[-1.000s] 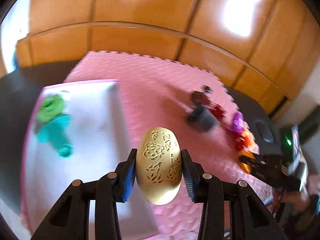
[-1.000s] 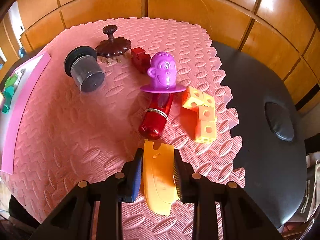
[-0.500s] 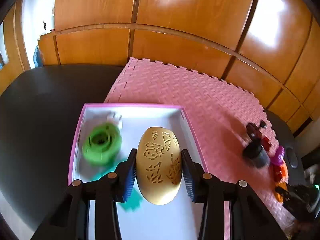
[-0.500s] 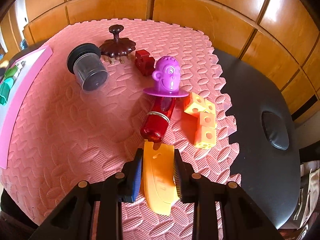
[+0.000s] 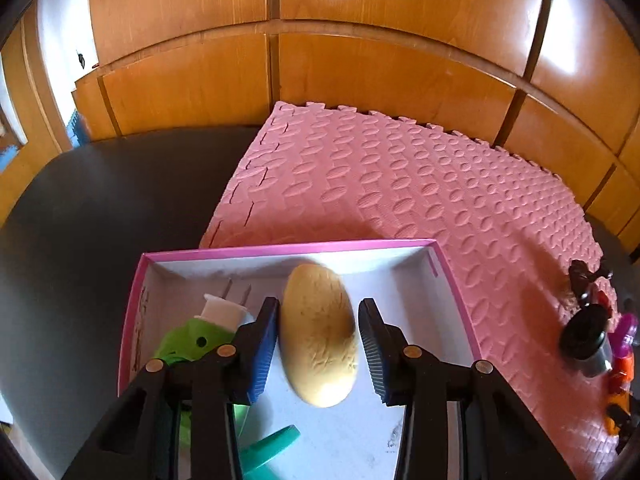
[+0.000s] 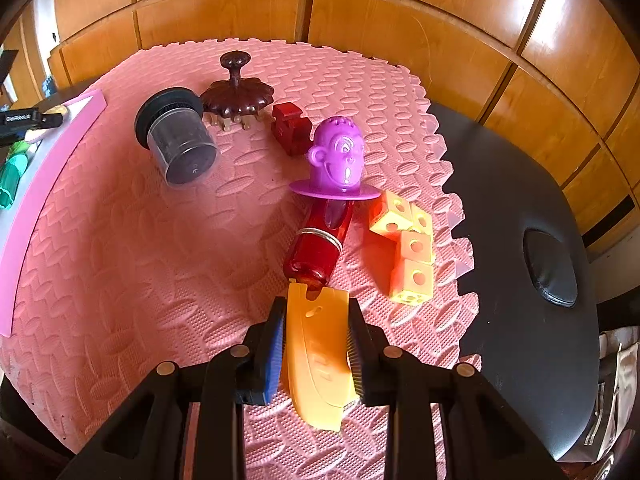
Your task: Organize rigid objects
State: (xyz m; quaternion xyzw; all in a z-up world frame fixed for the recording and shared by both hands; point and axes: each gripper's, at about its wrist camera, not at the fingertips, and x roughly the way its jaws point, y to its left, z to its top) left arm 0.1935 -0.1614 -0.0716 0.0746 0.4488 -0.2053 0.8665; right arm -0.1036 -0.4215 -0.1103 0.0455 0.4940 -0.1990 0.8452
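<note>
In the left wrist view my left gripper (image 5: 319, 346) is open over a pink-rimmed white box (image 5: 444, 276). A golden egg (image 5: 318, 332), blurred, sits between the jaws with gaps on both sides, over the box floor. A green toy (image 5: 188, 340) and a teal piece (image 5: 272, 446) lie in the box at left. In the right wrist view my right gripper (image 6: 316, 346) is shut on a flat orange plastic piece (image 6: 318, 354), held just above the pink foam mat (image 6: 120, 264).
On the mat in the right wrist view lie a black-lidded jar (image 6: 176, 140), a brown scalp brush (image 6: 236, 96), a red block (image 6: 292, 126), a purple-headed red toy (image 6: 332, 196) and yellow cheese cubes (image 6: 408, 248). A black table (image 6: 520, 208) surrounds the mat. Wooden panels stand behind.
My left gripper swung left over the box, then opened; the egg has left the pads and looks blurred. My right gripper stayed shut on the orange piece, shifting slightly.
</note>
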